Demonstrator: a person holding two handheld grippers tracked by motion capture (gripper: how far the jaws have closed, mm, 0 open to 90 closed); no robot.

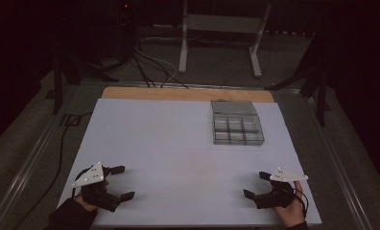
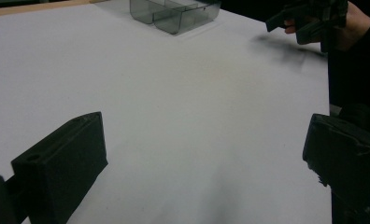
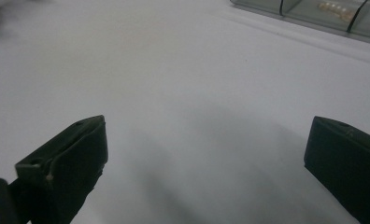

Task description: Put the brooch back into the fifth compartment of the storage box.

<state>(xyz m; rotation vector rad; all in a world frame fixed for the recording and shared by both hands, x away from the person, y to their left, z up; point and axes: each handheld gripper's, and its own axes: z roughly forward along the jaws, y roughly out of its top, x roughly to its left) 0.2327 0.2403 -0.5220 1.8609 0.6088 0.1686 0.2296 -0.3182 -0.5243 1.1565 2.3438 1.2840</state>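
A clear plastic compartment box (image 1: 237,129) sits at the back right of the white table sheet (image 1: 178,143), its lid tilted open behind it. One of its compartments holds small pale beads (image 3: 335,9). My left gripper (image 1: 123,182) rests near the front left edge, open, nothing between its jaws. My right gripper (image 1: 256,185) rests near the front right edge, also open and holding nothing. In the left gripper view the box (image 2: 174,14) lies far ahead and the other gripper (image 2: 309,18) is at the top right. Both jaws stand wide apart over bare sheet.
The white sheet covers a wooden table (image 1: 188,94) whose far edge shows as a tan strip. Beyond it stand a white frame stand (image 1: 221,28) and cables (image 1: 149,67) on a dark floor. Metal rails run along both sides.
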